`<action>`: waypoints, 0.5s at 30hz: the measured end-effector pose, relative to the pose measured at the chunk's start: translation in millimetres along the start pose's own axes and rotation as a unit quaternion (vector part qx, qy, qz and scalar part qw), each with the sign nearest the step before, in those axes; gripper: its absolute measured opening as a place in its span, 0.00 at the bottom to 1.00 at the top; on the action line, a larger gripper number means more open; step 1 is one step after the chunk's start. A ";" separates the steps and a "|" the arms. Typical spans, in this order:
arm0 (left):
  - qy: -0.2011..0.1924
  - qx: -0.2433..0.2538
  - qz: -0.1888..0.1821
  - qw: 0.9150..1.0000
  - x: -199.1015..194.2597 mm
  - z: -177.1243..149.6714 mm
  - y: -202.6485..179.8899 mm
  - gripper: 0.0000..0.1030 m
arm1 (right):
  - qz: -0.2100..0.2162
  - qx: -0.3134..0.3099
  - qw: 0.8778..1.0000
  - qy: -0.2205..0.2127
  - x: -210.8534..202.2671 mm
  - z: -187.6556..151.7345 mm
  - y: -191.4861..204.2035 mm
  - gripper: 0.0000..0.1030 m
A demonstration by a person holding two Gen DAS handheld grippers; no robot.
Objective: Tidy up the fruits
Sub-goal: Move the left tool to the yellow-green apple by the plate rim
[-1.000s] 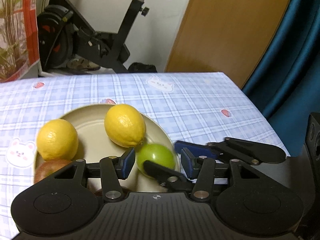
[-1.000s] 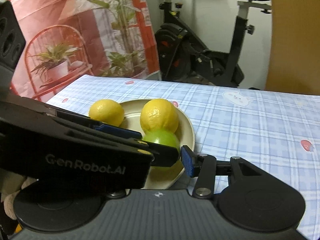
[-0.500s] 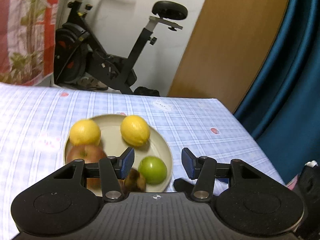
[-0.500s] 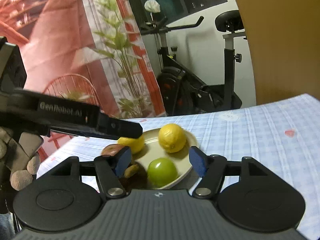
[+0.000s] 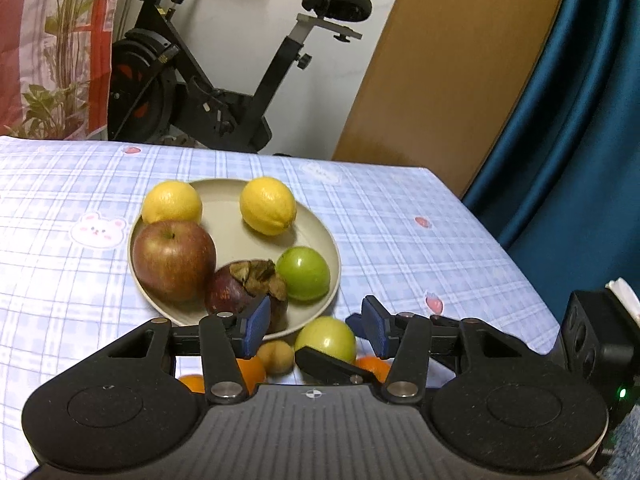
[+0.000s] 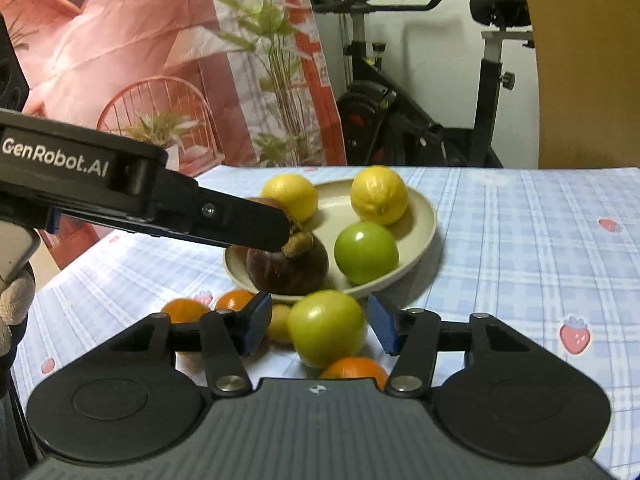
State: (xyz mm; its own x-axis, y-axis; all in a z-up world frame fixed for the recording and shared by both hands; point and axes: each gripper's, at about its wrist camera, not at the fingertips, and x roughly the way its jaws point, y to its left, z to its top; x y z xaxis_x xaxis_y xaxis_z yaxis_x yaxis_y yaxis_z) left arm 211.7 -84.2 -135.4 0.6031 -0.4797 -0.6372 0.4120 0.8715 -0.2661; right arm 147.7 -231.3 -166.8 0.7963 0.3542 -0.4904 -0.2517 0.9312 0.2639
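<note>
Both jaws stand partly open, just closing: my right gripper [image 6: 318, 326] around the green fruit [image 6: 326, 328], my left gripper [image 5: 314, 324] empty.

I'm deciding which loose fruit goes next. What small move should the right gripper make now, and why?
Probably ease the right gripper, whose jaws have just been closing, down around the green fruit on the tablecloth and close. That fruit lies between the open pads, just outside the plate, which has bare space.
</note>
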 end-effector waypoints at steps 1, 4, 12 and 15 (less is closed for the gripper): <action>0.001 0.004 0.000 1.000 0.9 -2.1 -1.6 0.49 | 0.001 0.002 1.000 0.002 -0.3 -1.9 -2.3 0.54; 0.006 0.016 -0.001 1.000 4.1 -5.7 -5.5 0.45 | 0.001 0.005 1.000 0.007 1.3 -3.2 -4.4 0.53; 0.020 0.018 -0.008 1.000 15.8 -14.4 -6.4 0.41 | -0.008 -0.005 1.000 0.025 6.6 -9.7 -2.4 0.50; 0.025 0.020 -0.010 0.999 22.1 -15.7 -8.5 0.41 | -0.008 -0.003 1.000 0.023 6.0 -10.7 -2.8 0.49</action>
State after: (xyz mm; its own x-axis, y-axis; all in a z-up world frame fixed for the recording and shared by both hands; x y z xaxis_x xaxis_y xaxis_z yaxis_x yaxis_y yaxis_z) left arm 210.8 -100.6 -158.6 0.5602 -0.4904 -0.6676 0.4517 0.8564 -0.2500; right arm 147.3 -230.8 -179.4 0.7741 0.3428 -0.5322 -0.2428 0.9372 0.2505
